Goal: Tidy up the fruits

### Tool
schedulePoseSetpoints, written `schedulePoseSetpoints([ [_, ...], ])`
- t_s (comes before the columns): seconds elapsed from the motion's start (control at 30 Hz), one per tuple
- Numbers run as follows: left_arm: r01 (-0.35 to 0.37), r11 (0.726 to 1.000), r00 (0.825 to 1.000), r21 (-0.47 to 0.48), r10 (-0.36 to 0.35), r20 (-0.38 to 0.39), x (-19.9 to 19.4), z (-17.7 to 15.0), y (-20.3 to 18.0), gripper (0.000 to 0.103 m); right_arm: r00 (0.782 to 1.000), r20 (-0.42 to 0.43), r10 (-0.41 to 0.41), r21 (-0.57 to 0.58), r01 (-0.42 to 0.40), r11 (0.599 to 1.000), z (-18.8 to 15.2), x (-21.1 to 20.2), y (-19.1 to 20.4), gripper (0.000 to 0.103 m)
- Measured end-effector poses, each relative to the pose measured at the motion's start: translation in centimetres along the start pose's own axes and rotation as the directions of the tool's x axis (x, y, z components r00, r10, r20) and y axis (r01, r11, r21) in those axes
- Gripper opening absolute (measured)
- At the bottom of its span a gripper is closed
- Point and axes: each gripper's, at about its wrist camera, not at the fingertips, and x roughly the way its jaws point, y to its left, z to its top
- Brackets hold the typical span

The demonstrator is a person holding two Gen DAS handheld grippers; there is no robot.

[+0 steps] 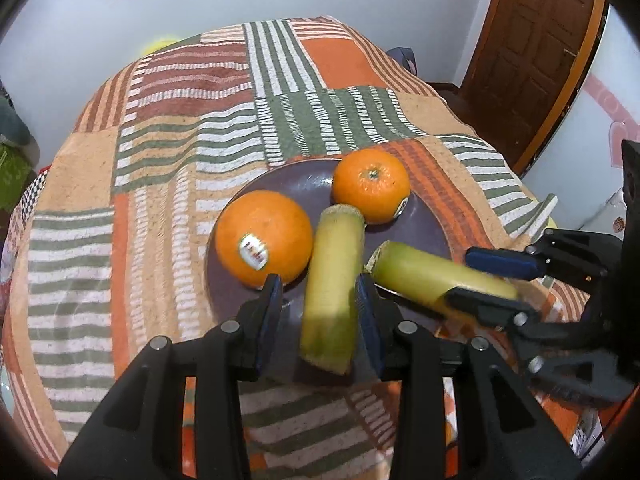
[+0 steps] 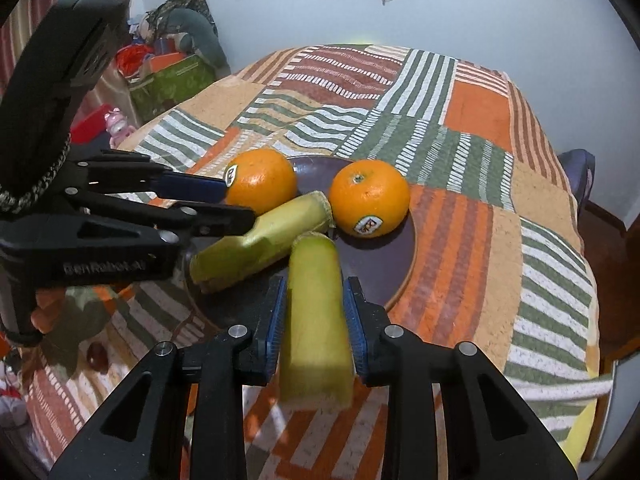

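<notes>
A dark purple plate [image 1: 304, 184] [image 2: 384, 268] holds two oranges and two yellow-green cut fruit pieces. The left orange [image 1: 264, 238] [image 2: 262, 182] and the right orange [image 1: 371, 185] [image 2: 369, 198] both carry stickers. My left gripper [image 1: 320, 300] [image 2: 236, 200] straddles one piece [image 1: 334, 284] [image 2: 260, 244]; its right pad touches, the left pad stands apart. My right gripper [image 2: 314, 312] [image 1: 490, 278] has its pads against the other piece [image 2: 316, 320] [image 1: 432, 276] at the plate's near edge.
A striped patchwork cloth [image 1: 180, 140] [image 2: 460, 152] covers the round table. A small dark red fruit [image 2: 97, 354] lies on the cloth at the near left. Bags and clutter [image 2: 172, 72] stand beyond the table's left side. A wooden door [image 1: 532, 52] is at the right.
</notes>
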Motion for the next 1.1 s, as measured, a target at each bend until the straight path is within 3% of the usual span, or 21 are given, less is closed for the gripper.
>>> schedulePoseSetpoints([
  [0.37, -0.003, 0.998, 1.0, -0.066, 0.004, 0.015, -4.1, -4.8, 2.2, 0.037, 0.999, 0.008, -0.041, 0.046, 0.041, 0.998, -3.8, -4.3, -0.9, 0.028],
  [0.53, -0.023, 0.996, 1.0, -0.084, 0.024, 0.012, -5.1, -6.9, 2.8, 0.037, 0.998, 0.014, -0.055, 0.062, 0.054, 0.997, -3.7, -3.6, -1.2, 0.014],
  [0.77, -0.04, 0.989, 0.999, -0.144, 0.042, 0.013, -6.5, -8.9, 4.7, 0.037, 0.998, -0.002, -0.059, 0.071, 0.059, 0.996, -2.6, -1.3, -1.0, 0.014],
  [1.03, -0.074, 0.978, 0.997, -0.196, 0.077, 0.008, -7.2, -10.3, 7.2, 0.038, 0.998, -0.02, -0.059, 0.107, 0.061, 0.992, -2.9, -1.9, -1.0, 0.014],
  [1.1, -0.09, 0.975, 0.996, -0.201, 0.094, 0.01, -7.4, -10.6, 7.7, 0.048, 0.997, -0.016, -0.077, 0.1, 0.078, 0.992, -3.1, -2.5, -0.6, 0.014],
])
